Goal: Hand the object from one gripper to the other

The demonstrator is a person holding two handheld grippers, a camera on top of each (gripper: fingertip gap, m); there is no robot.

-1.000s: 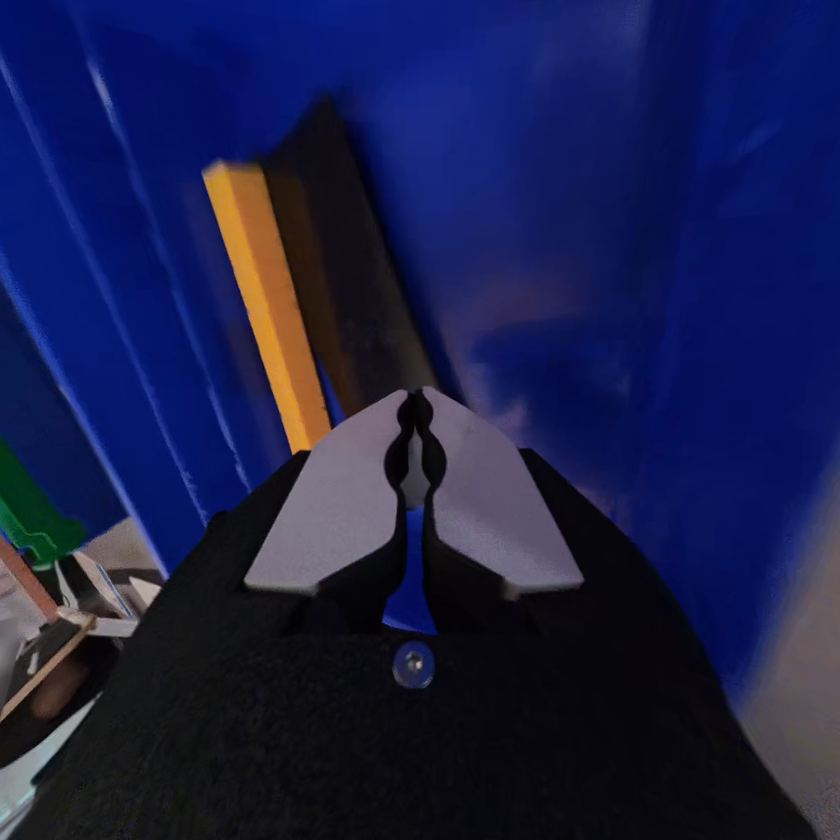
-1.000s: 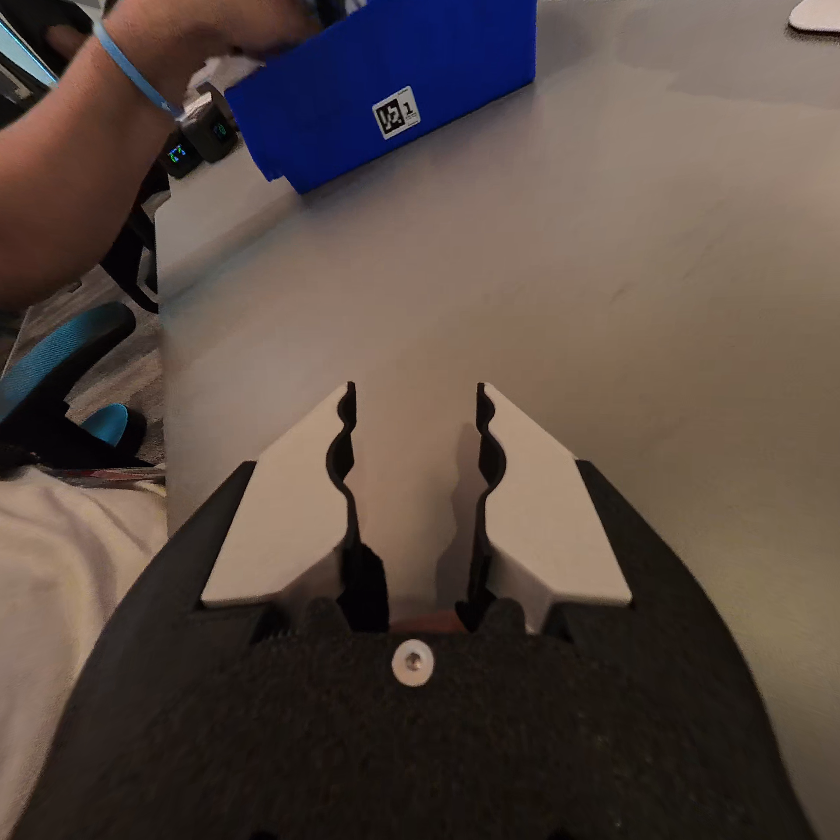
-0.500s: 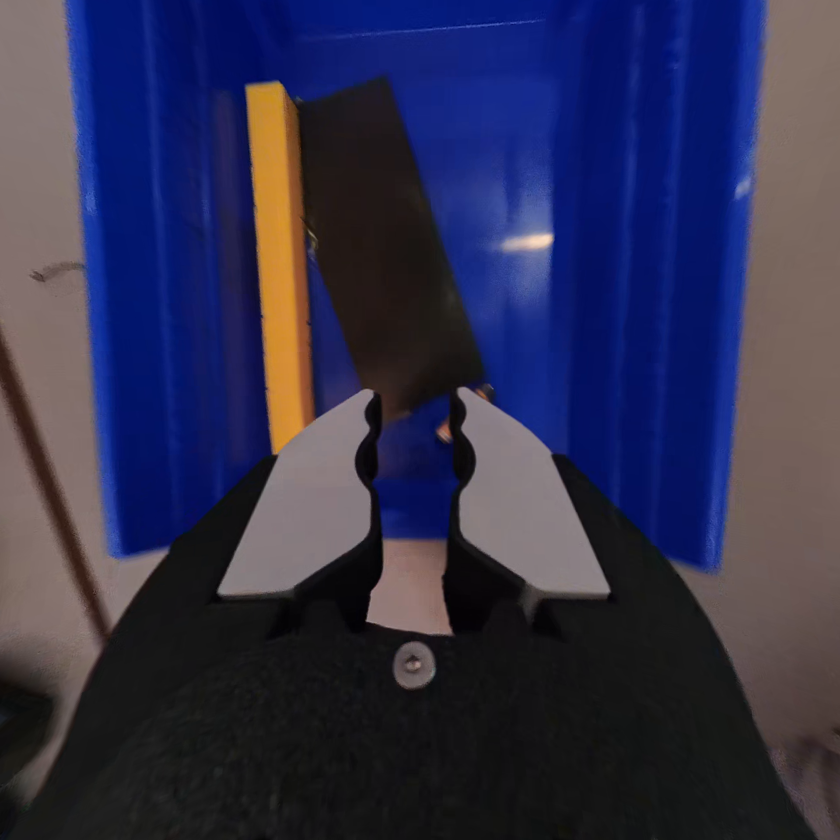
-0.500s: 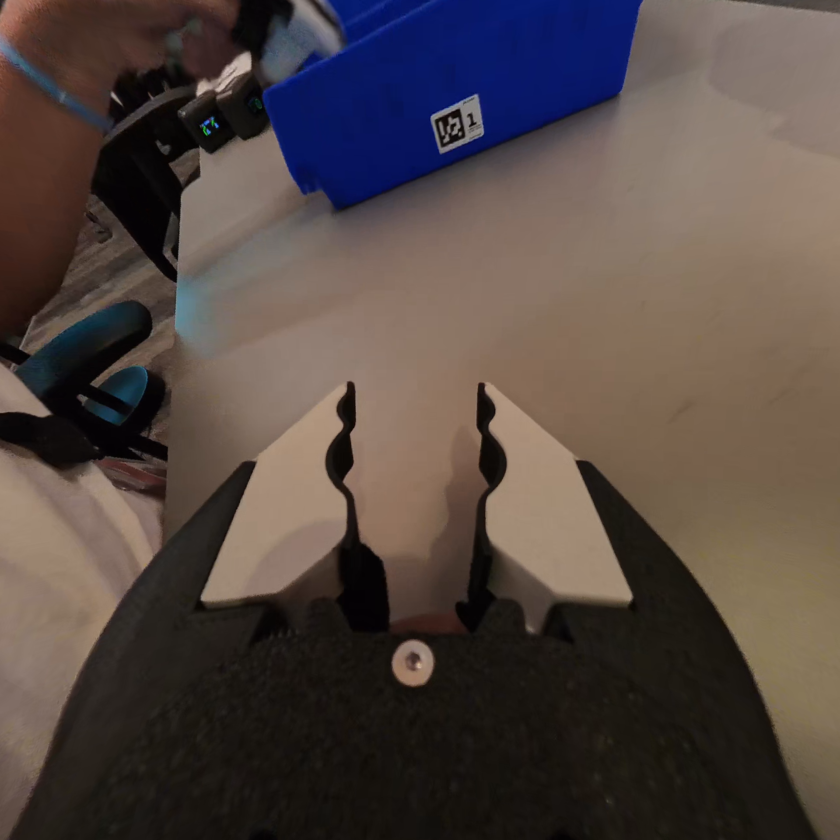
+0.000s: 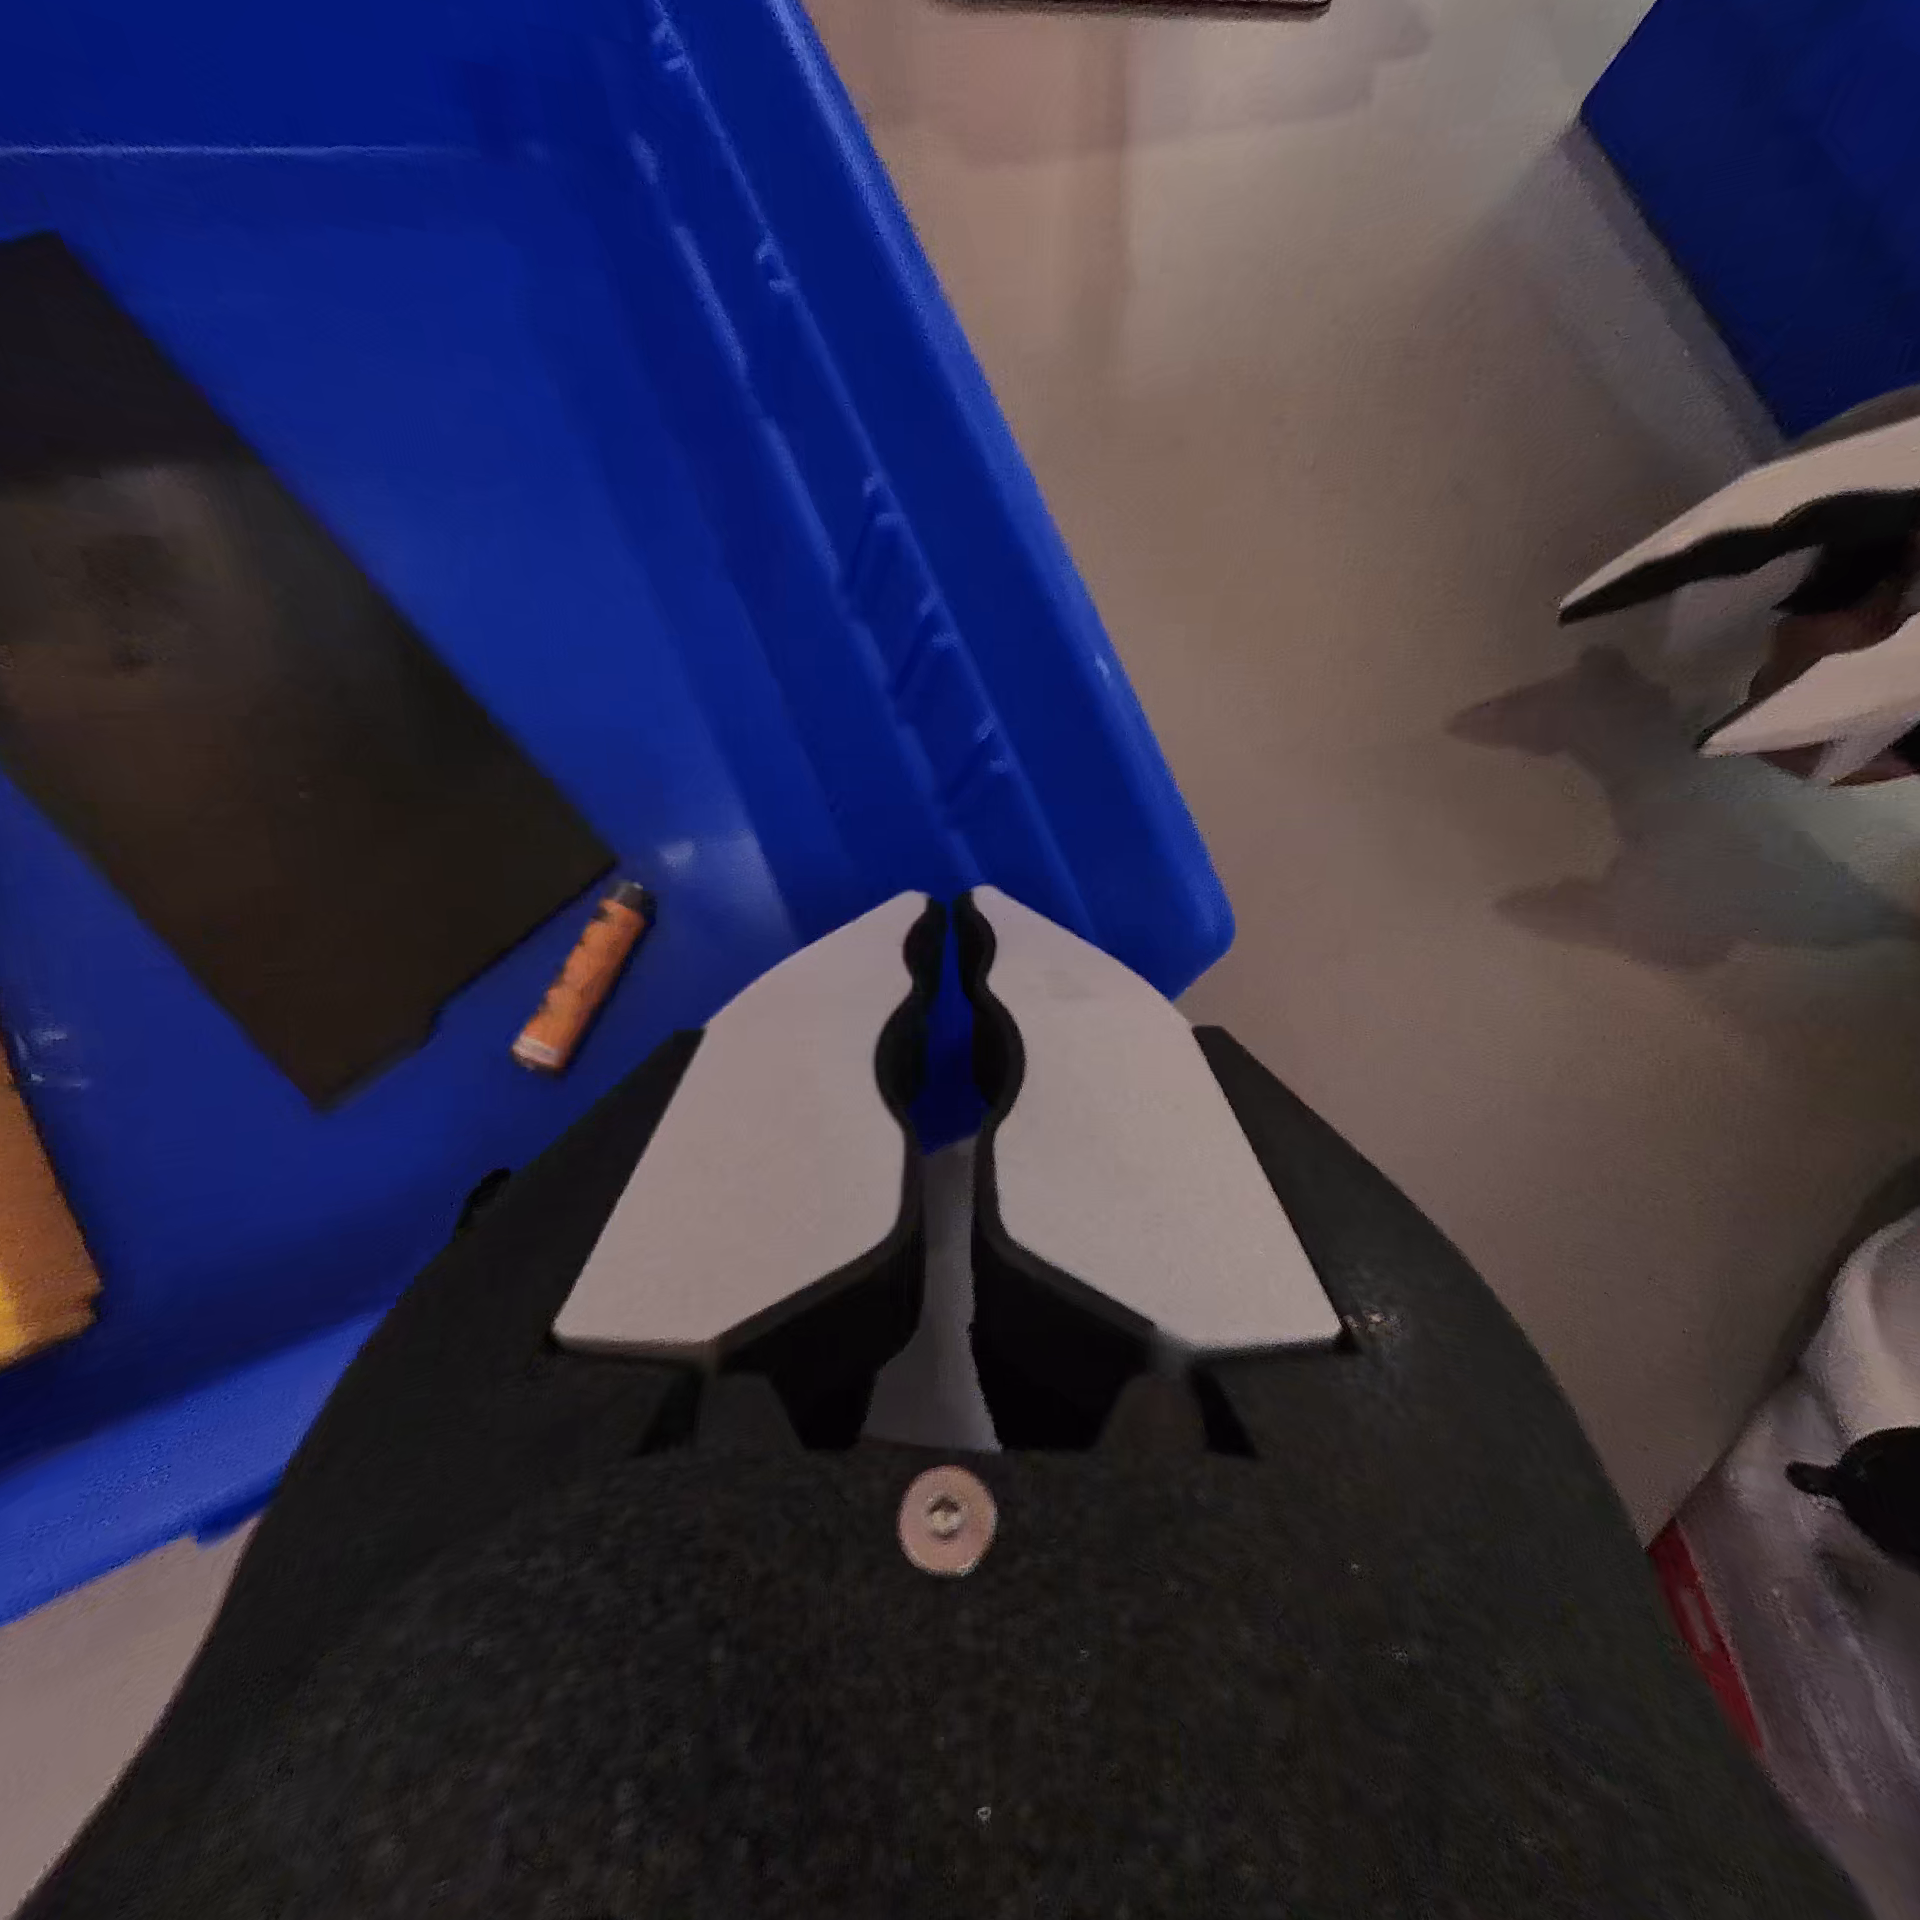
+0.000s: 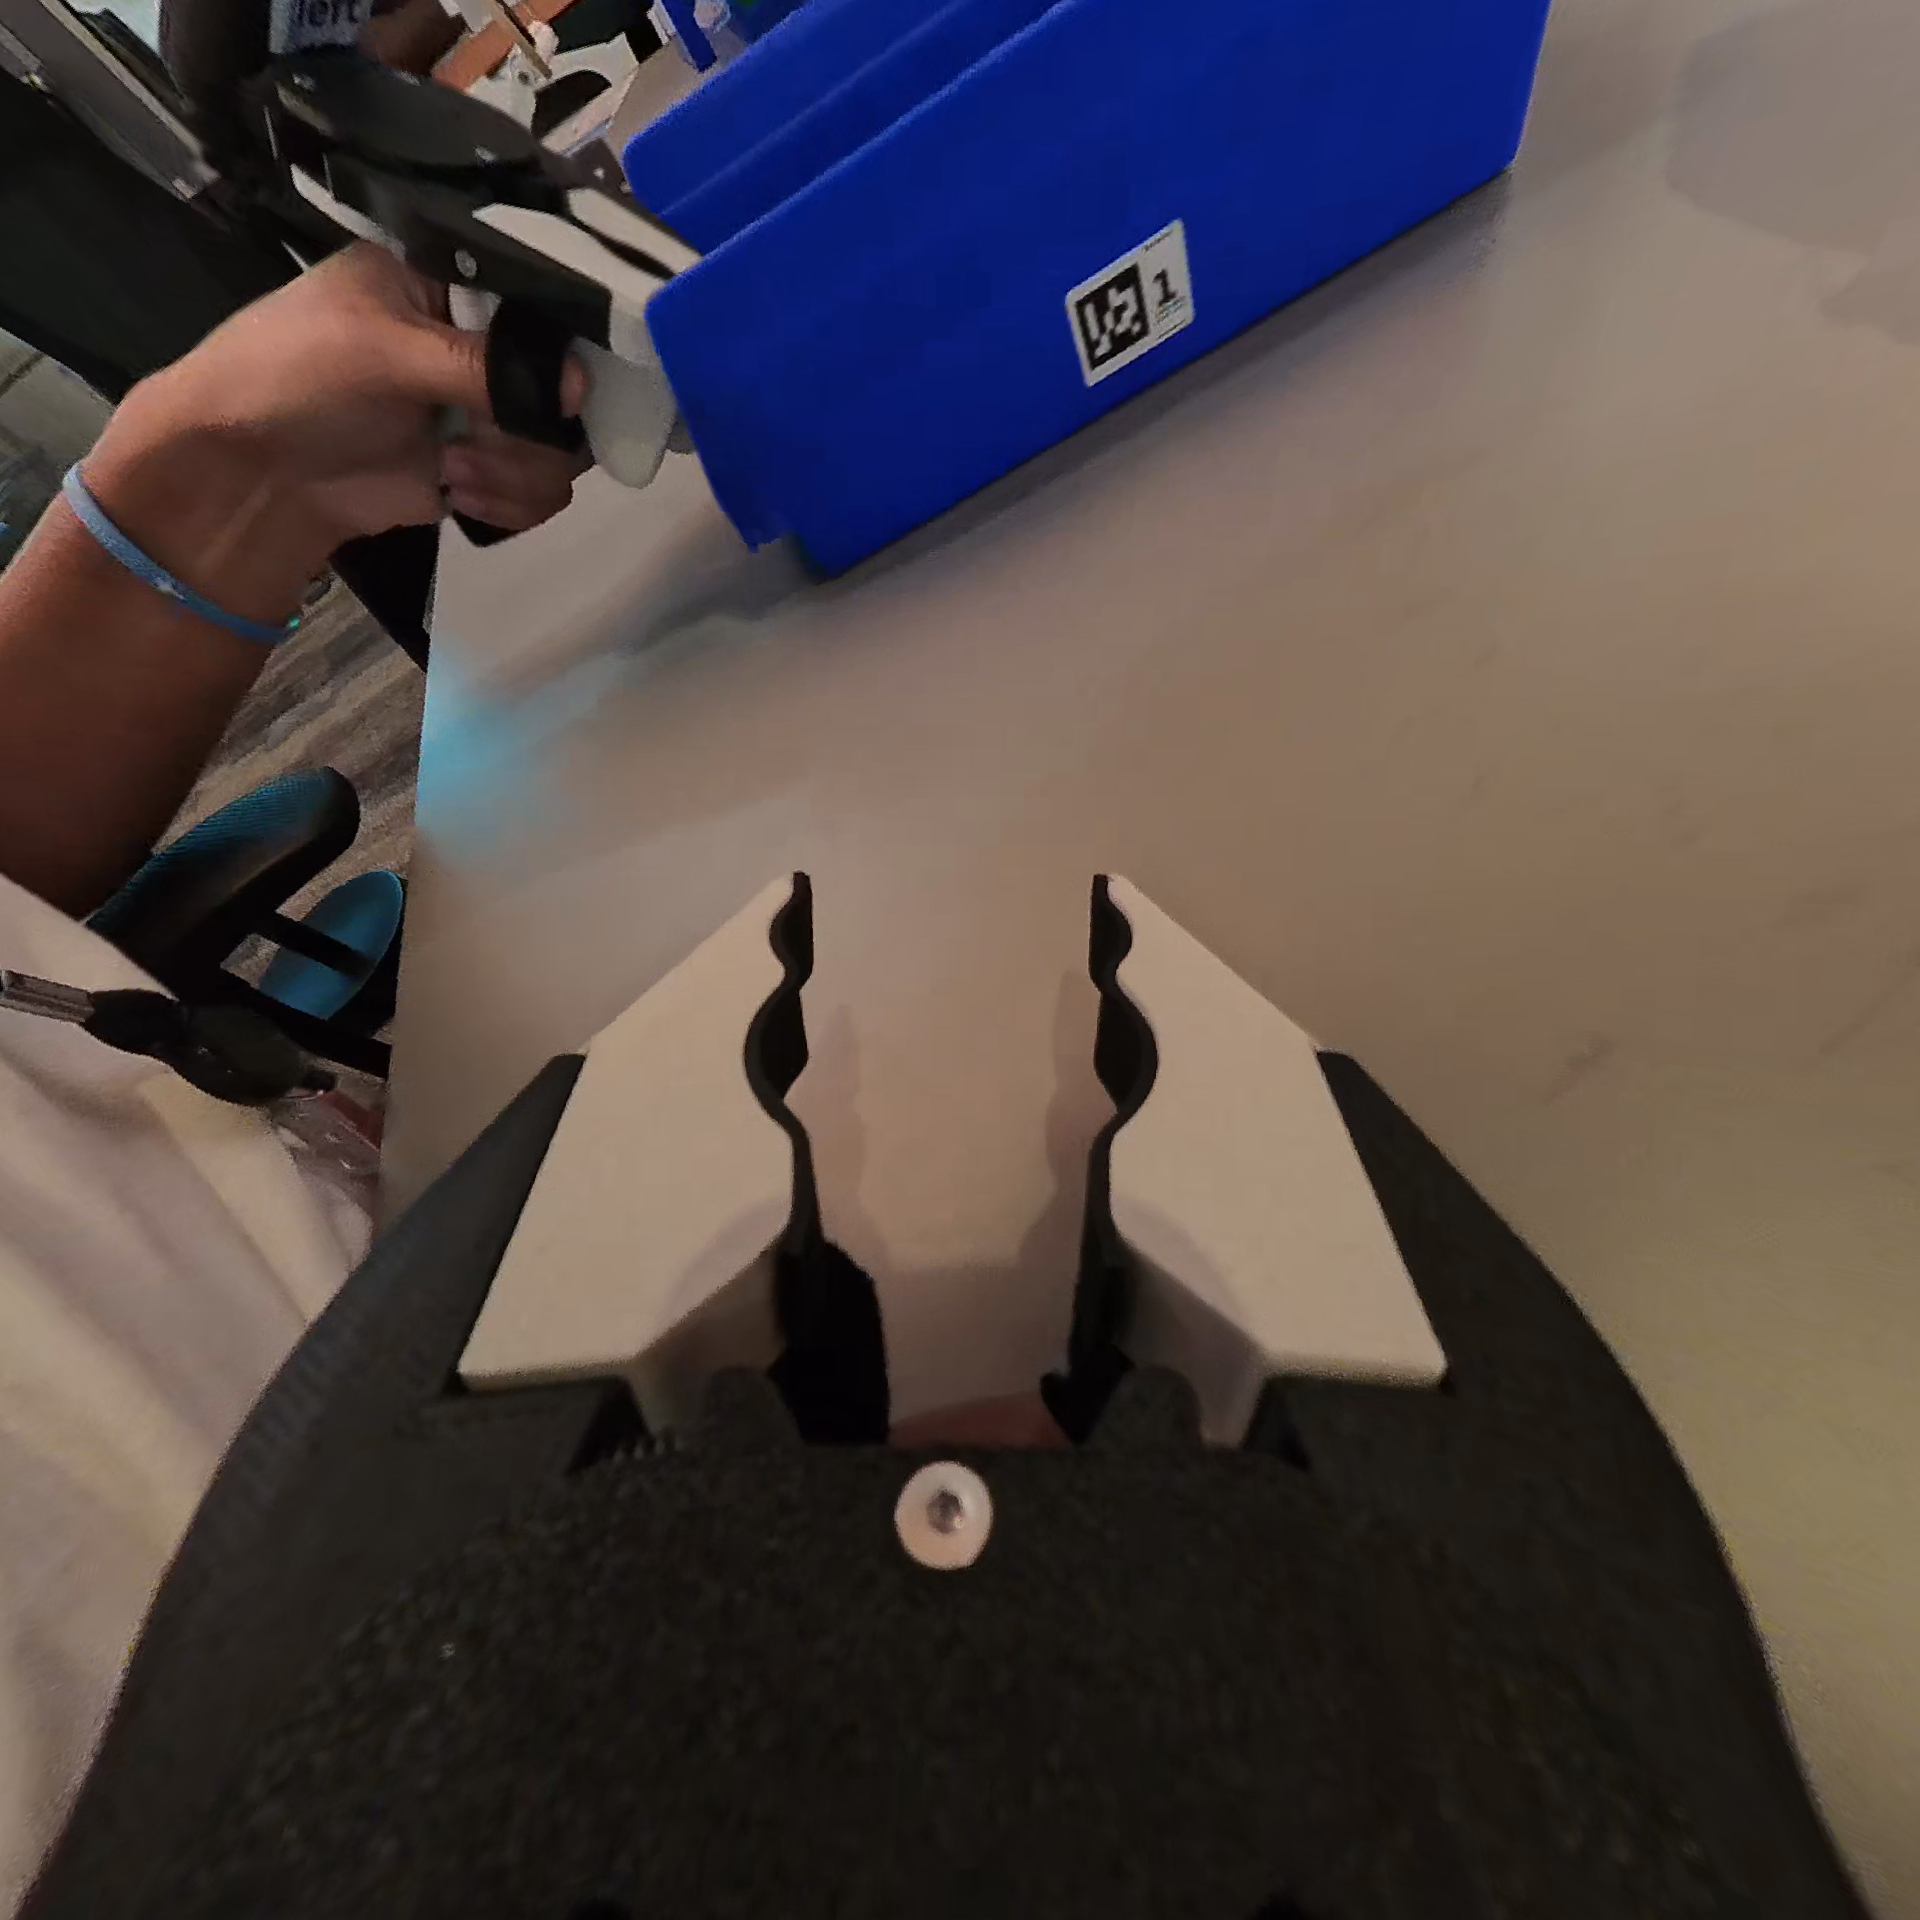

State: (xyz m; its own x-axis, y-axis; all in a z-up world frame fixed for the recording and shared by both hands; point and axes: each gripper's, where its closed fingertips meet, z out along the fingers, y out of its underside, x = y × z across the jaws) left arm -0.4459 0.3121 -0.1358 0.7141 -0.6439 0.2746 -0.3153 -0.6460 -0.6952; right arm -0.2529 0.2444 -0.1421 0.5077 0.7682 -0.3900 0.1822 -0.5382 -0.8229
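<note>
Left gripper (image 5: 948, 906): fingers clenched, tips nearly touching, nothing between them; tips over the near right corner of the bin, above its wall.
Right gripper (image 6: 945, 883): fingers released, wide gap, empty; low over bare desk (image 6: 1455, 831). Also seen at right edge of left wrist view, fingers apart.
Bin (image 5: 582, 436): blue, on desk, open top.
Lighter (image 5: 584, 975): small, orange, lying flat on bin floor, just beside the corner of the black slab; not touched by either gripper.
Black slab (image 5: 239, 707): flat, dark, rectangular, in bin, left of lighter.
Yellow block (image 5: 31, 1226): at left edge, in bin, partly cut off.
Second bin (image 5: 1787, 177): blue, top right, apart from first.
Hand (image 6: 312, 436): holds left gripper at bin's near end; blue wristband.
Sticker (image 6: 1130, 301): white tag on bin's side wall.
</note>
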